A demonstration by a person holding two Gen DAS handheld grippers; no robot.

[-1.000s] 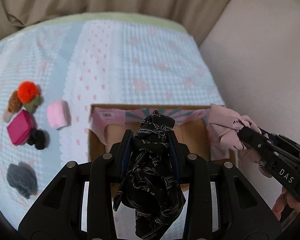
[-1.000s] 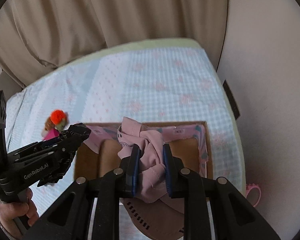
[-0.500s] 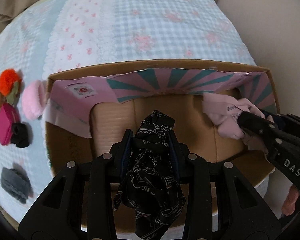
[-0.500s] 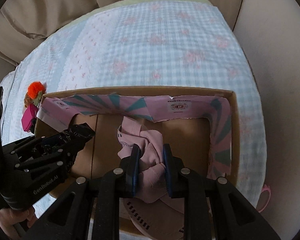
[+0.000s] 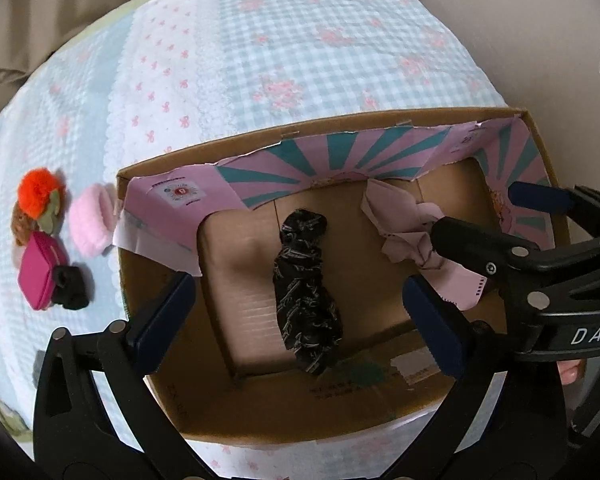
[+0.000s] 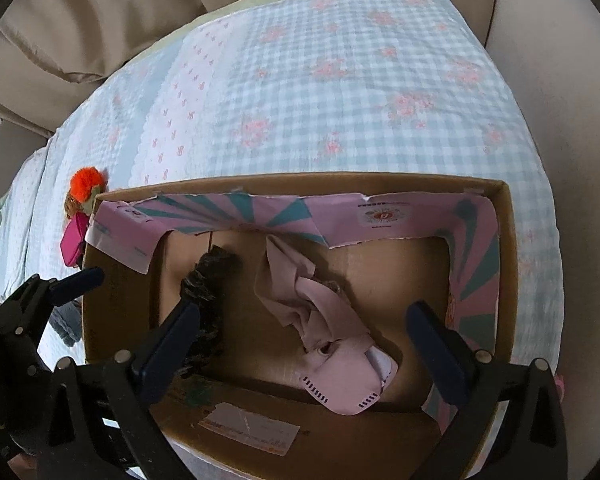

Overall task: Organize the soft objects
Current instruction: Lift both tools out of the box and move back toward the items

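An open cardboard box (image 5: 332, 124) with a pink and teal lining stands on the bed; it also shows in the right wrist view (image 6: 284, 180). A black patterned scarf (image 5: 306, 292) lies on the box floor, also seen dimly in the right wrist view (image 6: 208, 280). A pink cloth (image 5: 404, 232) lies beside it to the right, and shows in the right wrist view (image 6: 324, 332). My left gripper (image 5: 296, 312) is open above the scarf. My right gripper (image 6: 304, 332) is open above the pink cloth, and shows in the left wrist view (image 5: 488, 220).
Left of the box on the checked bedspread (image 5: 300, 40) lie an orange pom-pom (image 5: 38, 192), a pink fluffy piece (image 5: 92, 220), a magenta pouch (image 5: 40, 272), a black item (image 5: 70, 288) and a grey item (image 5: 40, 364). Beige curtains hang behind; a wall is at the right.
Both grippers opened and let go: the black scarf and the pink cloth now lie on the box floor. Both cameras have moved closer over the box.
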